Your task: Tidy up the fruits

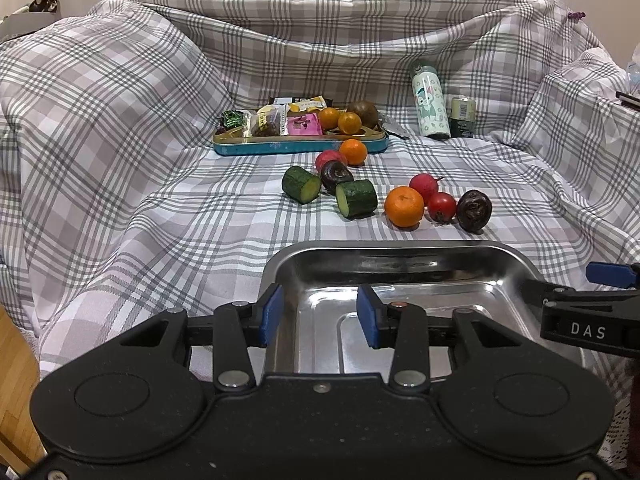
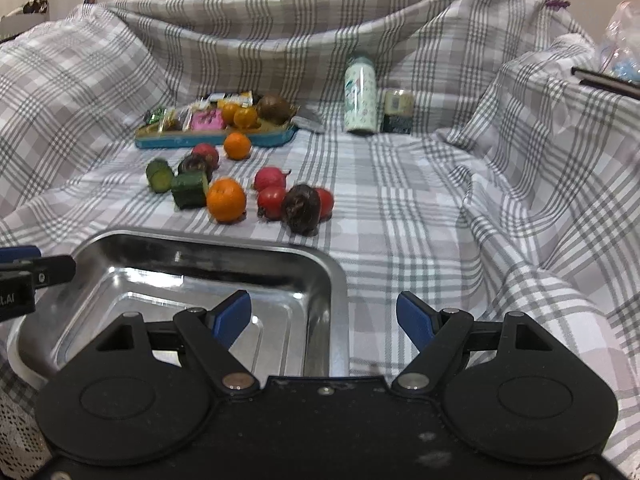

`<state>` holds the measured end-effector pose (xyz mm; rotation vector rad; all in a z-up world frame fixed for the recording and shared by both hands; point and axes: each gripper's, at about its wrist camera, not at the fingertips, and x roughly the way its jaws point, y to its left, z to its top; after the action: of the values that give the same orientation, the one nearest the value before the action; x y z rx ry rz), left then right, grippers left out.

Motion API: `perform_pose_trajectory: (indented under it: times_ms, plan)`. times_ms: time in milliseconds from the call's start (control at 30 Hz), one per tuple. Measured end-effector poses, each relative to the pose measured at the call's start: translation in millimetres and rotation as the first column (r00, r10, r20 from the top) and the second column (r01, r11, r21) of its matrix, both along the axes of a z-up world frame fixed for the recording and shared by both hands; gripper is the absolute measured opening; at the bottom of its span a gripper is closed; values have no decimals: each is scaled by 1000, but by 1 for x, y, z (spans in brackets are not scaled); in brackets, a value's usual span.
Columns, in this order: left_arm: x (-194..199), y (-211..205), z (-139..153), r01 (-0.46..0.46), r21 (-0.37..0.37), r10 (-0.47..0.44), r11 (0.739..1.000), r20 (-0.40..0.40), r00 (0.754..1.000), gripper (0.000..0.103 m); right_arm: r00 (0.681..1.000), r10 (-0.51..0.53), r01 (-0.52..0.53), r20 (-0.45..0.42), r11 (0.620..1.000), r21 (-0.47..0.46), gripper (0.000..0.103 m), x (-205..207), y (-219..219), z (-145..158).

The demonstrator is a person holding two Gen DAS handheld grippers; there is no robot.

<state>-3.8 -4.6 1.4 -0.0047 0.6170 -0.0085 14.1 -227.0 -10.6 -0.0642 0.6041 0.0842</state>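
An empty steel tray (image 1: 392, 250) lies nearest me on the checked cloth. My left gripper (image 1: 320, 314) is open over its near left corner, with nothing between the pads. My right gripper (image 2: 324, 318) is also open, and the tray's right wall (image 2: 334, 280) sits between its fingers. Beyond the tray lie an orange (image 1: 404, 206), red fruits (image 1: 442, 207), a dark round fruit (image 1: 474, 210), two cucumber pieces (image 1: 357, 198) and a second orange (image 1: 353, 152). In the right wrist view the near orange (image 2: 226, 200) and dark fruit (image 2: 301, 208) lie just past the tray's far rim.
A blue tin tray (image 1: 300, 146) at the back holds snack packets, two oranges and a brown fruit. A patterned bottle (image 1: 430, 100) and a small can (image 1: 462, 118) stand to its right. The cloth rises in folds on both sides and behind. Wooden floor (image 1: 16, 380) shows lower left.
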Motion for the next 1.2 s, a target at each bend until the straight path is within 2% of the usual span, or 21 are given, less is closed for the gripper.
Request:
perform_pose_trajectory:
  times_ms: [200,367,733,833,933,1000,1100,1200]
  plan:
    - [-1,-1,2,15,-12,-15,1000,-6,1000,48,998,-2,4,59,999,-33,82,-6,4,3]
    - [1,1,3,15,-34,-15,999,-16,1000,48,997,5,0,71,998,-69,82,-6,7,4]
    - [12,6,4,-1,-62,-3,998,-61,998,48,1000,7,-7,-7,999,44,79,18,-2,10]
    - [18,2,8,11,-48,-14,999,-68,998,48,1000,22,-22,-7,999,47,73,29,1,13]
    - [27,-2,15,27,-28,-29,999,-60,998,48,999,50,-50,-3,997,51,64,43,6,17]
    - [35,-4,20,42,-30,-44,999,-51,998,48,998,66,-66,-6,996,54,48,55,8,18]
    - [51,-6,26,56,-36,-57,998,-46,997,48,997,75,-73,-29,996,57,31,75,11,16]
    - [71,-7,27,65,-26,-66,998,-43,997,48,996,76,-72,-48,995,72,29,93,13,11]
